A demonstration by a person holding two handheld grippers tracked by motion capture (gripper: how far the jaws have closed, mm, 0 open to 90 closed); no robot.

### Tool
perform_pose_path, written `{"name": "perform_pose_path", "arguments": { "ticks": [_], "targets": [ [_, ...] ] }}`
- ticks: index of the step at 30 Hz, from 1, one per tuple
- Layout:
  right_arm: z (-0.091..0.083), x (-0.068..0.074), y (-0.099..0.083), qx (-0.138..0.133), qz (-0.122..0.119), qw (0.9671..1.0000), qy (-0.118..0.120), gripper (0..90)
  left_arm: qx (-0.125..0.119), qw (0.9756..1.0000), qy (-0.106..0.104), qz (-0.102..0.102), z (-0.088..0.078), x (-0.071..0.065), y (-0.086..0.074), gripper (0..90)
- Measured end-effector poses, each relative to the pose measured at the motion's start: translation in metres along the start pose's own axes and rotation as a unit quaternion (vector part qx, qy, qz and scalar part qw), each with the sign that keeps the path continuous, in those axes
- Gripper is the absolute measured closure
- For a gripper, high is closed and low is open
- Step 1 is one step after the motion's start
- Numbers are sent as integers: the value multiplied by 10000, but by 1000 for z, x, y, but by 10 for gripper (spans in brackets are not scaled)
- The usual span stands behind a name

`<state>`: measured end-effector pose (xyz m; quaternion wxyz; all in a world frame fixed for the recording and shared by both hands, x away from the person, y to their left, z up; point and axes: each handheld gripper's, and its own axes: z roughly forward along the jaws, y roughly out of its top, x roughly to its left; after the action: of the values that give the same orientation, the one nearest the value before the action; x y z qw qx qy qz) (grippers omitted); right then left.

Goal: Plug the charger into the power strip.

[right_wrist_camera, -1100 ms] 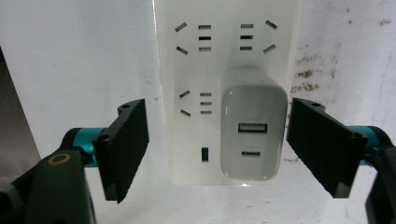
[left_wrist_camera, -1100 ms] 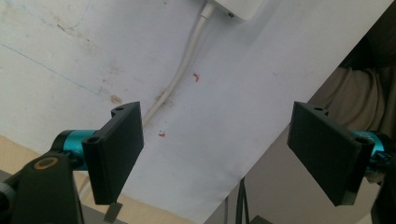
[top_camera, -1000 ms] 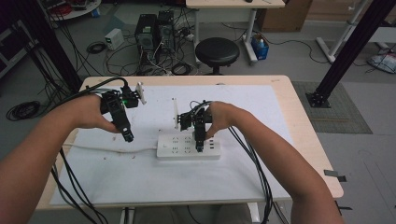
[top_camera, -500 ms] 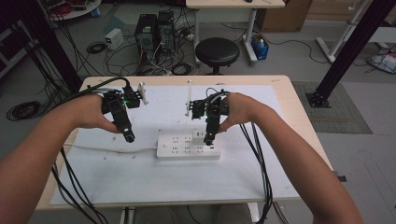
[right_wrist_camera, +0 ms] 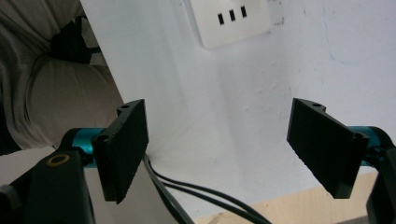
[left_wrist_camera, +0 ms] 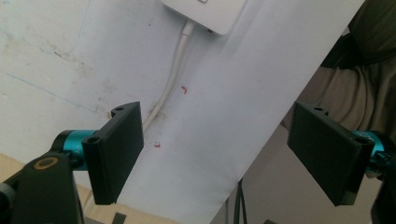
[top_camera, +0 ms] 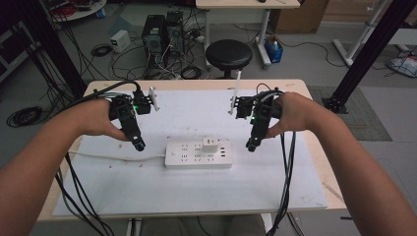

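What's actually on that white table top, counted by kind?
Power strips: 1
White plug adapters in the strip: 1
Handheld grippers over the table: 2, left and right
Total: 4

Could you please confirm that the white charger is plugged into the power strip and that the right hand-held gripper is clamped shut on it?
Not quite. The white charger is plugged into the power strip, but the right hand-held gripper is not on it: the right gripper view shows its jaws wide open with nothing between them, and the high view shows it off the strip's right end.
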<state>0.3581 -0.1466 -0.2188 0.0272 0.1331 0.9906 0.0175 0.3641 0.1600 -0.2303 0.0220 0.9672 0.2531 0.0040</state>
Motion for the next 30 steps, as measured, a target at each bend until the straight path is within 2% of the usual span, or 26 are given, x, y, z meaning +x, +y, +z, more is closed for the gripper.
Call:
{"name": "perform_pose_path", "arguments": {
  "ticks": [5, 8, 9, 12, 13, 18, 20, 23, 30],
  "targets": [
    [-5, 5, -11, 54, 93, 9998, -150, 204, 0, 10000, -6, 64, -1, -1, 1, 185],
    [-5, 6, -12, 58, 85, 9998, -164, 204, -23, 10000, -6, 54, 0, -2, 1, 186],
    [-6, 9, -12, 85, 157, 9997, -186, 204, -42, 10000, -3, 29, 1, -3, 1, 186],
    [-4, 11, -11, 104, 168, 9997, -173, 204, -32, 10000, 8, 68, -1, -3, 1, 186],
    [-3, 11, -11, 63, 105, 9998, -186, 204, -51, 10000, 5, 63, -1, -3, 1, 185],
    [-1, 12, -8, 49, 150, 9997, -184, 204, -38, 10000, 10, 86, -1, -3, 0, 186],
    [0, 11, -8, 52, 78, 9998, -188, 204, -23, 10000, 12, 92, -2, -4, -1, 185],
    [1, 11, -10, 53, 217, 9996, -191, 203, -33, 10000, 25, 79, -3, -3, -2, 186],
    [1, 10, -14, 13, 254, 9995, -192, 203, -10, 10000, 22, 95, -2, -4, 0, 186]
  ]
}}
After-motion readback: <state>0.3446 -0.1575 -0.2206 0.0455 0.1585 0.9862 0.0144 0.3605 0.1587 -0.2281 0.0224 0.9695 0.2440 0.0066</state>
